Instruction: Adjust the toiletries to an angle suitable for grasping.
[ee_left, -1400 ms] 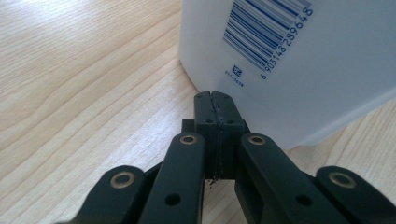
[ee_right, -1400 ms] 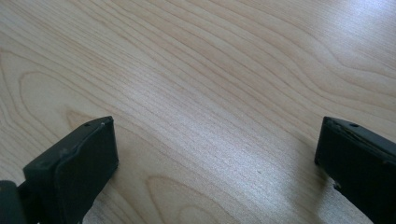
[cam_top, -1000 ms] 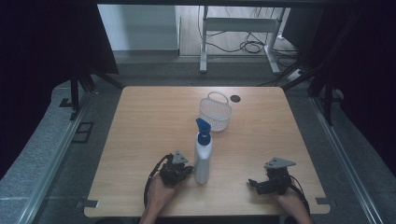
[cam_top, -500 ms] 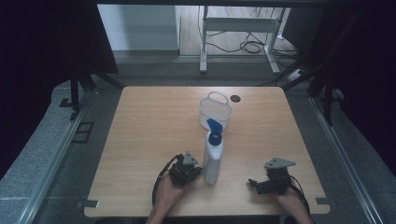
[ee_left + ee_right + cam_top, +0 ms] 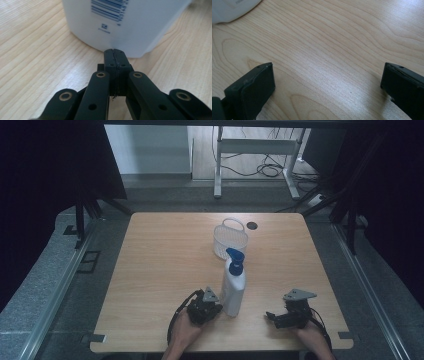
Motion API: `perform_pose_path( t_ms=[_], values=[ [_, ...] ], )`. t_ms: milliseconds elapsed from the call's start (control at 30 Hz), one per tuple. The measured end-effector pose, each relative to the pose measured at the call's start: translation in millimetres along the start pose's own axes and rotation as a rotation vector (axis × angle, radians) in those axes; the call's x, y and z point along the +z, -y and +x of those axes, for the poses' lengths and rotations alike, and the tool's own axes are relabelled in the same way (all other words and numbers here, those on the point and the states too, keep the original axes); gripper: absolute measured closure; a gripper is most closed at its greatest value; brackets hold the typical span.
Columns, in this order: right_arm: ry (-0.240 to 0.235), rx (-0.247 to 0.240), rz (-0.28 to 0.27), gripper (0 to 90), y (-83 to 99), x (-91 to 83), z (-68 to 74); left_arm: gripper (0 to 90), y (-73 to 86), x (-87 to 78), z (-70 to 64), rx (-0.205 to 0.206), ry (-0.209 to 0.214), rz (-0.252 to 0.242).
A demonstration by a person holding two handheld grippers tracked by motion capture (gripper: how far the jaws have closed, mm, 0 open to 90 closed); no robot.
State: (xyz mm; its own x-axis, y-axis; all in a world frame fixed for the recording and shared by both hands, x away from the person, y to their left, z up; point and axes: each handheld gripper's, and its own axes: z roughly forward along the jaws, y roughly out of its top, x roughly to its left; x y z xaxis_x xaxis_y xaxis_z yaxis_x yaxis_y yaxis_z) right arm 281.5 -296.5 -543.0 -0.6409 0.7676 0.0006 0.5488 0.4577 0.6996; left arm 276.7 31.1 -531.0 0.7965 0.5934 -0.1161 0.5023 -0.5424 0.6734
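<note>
With its jaws pressed together, the left gripper (image 5: pixel 115 53) is nudging the base of the upright pump bottle (image 5: pixel 234 282), risking toppling it toward the wide-open right gripper (image 5: pixel 272 316), just in front of the white basket (image 5: pixel 230 239).

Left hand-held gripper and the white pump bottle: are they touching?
Touching. In the left gripper view the left hand-held gripper, jaws shut together, has its tip pressed against the base of the white pump bottle, with no gap showing.

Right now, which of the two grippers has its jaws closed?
The left gripper: its jaws are pressed together, tips against the white bottle. The right gripper has its jaws wide apart over bare table.
</note>
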Motion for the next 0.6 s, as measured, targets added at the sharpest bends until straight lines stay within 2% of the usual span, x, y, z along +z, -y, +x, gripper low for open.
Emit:
perform_pose_path(
  t_ms=[600],
  values=[
    [0.001, -0.001, 0.000, 0.0, 0.0, 0.1, -0.1, 89.1, -14.9, 11.4, -13.1, 0.029, 0.038, -0.015]
  ],
)
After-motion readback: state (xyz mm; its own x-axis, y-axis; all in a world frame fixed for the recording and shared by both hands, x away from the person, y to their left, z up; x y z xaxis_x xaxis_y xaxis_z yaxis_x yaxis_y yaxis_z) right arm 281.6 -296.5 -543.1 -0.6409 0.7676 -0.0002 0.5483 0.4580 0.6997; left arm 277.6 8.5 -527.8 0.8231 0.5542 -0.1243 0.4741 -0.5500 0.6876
